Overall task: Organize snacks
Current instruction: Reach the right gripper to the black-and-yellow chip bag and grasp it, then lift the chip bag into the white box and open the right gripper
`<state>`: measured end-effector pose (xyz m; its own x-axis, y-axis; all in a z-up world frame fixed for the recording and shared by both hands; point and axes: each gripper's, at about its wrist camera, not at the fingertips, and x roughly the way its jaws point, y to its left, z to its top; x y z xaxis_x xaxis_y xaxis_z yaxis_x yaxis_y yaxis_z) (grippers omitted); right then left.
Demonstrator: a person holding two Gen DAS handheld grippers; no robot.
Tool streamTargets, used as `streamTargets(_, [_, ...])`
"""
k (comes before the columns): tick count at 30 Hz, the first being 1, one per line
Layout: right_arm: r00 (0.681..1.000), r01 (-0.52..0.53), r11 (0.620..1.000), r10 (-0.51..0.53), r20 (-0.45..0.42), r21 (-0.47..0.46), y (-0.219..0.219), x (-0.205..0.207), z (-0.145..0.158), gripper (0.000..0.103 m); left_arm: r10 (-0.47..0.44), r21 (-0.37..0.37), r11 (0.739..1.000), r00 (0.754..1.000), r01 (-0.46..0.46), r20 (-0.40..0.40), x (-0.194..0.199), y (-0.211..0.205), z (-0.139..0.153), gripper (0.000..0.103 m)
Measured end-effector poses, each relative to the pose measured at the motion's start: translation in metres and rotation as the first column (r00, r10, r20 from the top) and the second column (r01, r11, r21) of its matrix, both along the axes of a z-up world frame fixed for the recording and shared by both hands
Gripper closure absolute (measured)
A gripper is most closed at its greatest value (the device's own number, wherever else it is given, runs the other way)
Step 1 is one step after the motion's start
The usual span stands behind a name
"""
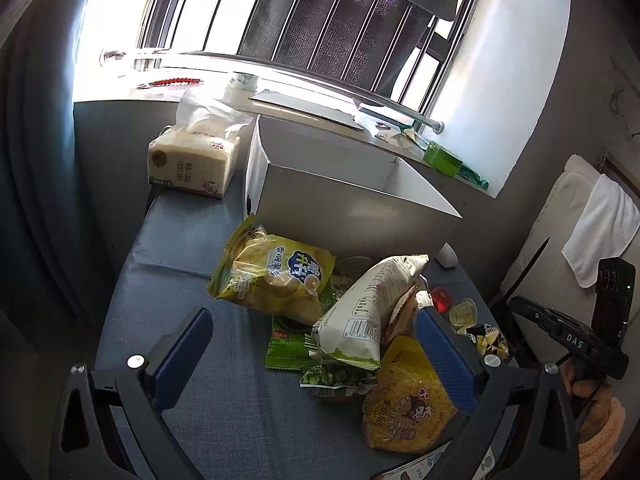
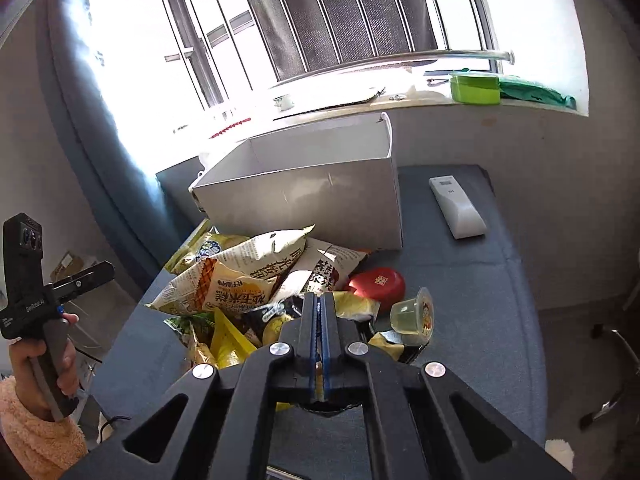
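Left wrist view shows "DAS" printed on the right gripper's (image 1: 568,336) black body, a tissue pack (image 1: 195,164) reading "丝柔亲肤" at the blue table's (image 1: 168,280) far left corner, and a glossy yellow "lay乐事" bag (image 1: 408,404) lying against the inner face of the left gripper's (image 1: 316,352) right finger, jaws spread wide and empty. Right wrist view shows the right gripper (image 2: 319,300) shut above crinkly snack bags (image 2: 224,280), a clear jelly cup (image 2: 414,314) just beside it, the white cardboard box (image 2: 304,196) open behind at the far edge.
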<state>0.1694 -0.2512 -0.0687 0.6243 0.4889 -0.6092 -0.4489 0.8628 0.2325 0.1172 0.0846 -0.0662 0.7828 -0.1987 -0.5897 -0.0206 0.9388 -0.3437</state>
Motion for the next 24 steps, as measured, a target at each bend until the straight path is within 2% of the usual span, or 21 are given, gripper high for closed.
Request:
streamTargets(2, [1.000,-0.020,1.000,0.019,-0.021,-0.021,0.002,0.005,-0.004,0.101,-0.002,-0.013,1.000,1.000,0.002,-0.001,0.001,0.001,-0.002,0.000])
streamTargets(3, [0.999,-0.008,0.999,0.006,-0.035,-0.037,0.002,0.007,-0.008,0.097,-0.003,-0.014,1.000,1.000,0.003,0.000,0.000,0.001,-0.002,0.000])
streamTargets(4, [0.999,0.010,0.998,-0.013,-0.050,-0.063,0.001,0.008,-0.013,0.078,-0.005,-0.013,1.000,1.000,0.005,0.001,0.000,0.001,-0.002,0.000])
streamTargets(5, [0.997,0.014,0.996,-0.020,-0.069,-0.083,-0.001,0.009,-0.017,0.031,-0.007,-0.011,1.000,1.000,0.007,0.001,-0.001,0.000,-0.002,0.000])
streamTargets(6, [0.997,0.018,0.996,-0.024,-0.079,-0.085,-0.004,0.008,-0.020,0.010,-0.011,-0.006,1.000,1.000,0.011,0.002,-0.002,0.000,-0.002,0.000])
streamTargets(7, [0.998,0.017,0.998,-0.020,-0.063,-0.058,-0.011,0.003,-0.023,0.000,-0.014,0.000,1.000,1.000,0.014,0.002,-0.002,0.000,-0.003,0.000])
streamTargets(10, [0.998,0.030,0.996,-0.035,-0.060,-0.083,-0.019,-0.005,-0.025,0.000,-0.015,0.022,1.000,1.000,0.014,0.000,-0.001,-0.001,-0.004,0.000])
streamTargets(14, [0.993,0.012,0.986,-0.031,-0.112,-0.167,-0.012,0.001,-0.042,0.000,-0.022,-0.003,1.000,1.000,0.022,-0.013,0.006,0.001,-0.010,0.000])
streamTargets(17, [0.989,0.003,0.988,-0.026,-0.146,-0.155,-0.008,0.010,-0.056,0.000,-0.025,-0.002,1.000,0.999,0.025,-0.024,0.009,0.001,-0.012,0.000])
streamTargets(20, [0.974,-0.030,0.992,0.001,-0.228,-0.125,-0.004,0.026,-0.074,0.000,-0.025,-0.012,1.000,0.999,0.025,-0.034,0.011,0.004,-0.015,0.000])
streamTargets(21, [0.966,-0.028,0.992,-0.004,-0.258,-0.120,-0.004,0.030,-0.080,0.003,-0.028,-0.012,1.000,0.999,0.028,-0.036,0.011,0.005,-0.015,0.000])
streamTargets(22, [0.959,-0.037,0.997,0.014,-0.284,-0.075,-0.007,0.033,-0.085,0.029,-0.027,-0.007,1.000,0.999,0.027,-0.040,0.013,0.006,-0.016,0.000])
streamTargets(23, [0.955,-0.037,0.999,0.029,-0.294,-0.023,-0.011,0.033,-0.085,0.046,-0.027,0.000,1.000,0.999,0.027,-0.047,0.014,0.007,-0.018,0.000])
streamTargets(24, [0.955,-0.024,0.999,0.015,-0.298,-0.026,-0.014,0.032,-0.085,0.046,-0.029,0.004,1.000,0.998,0.029,-0.056,0.017,0.009,-0.020,0.000])
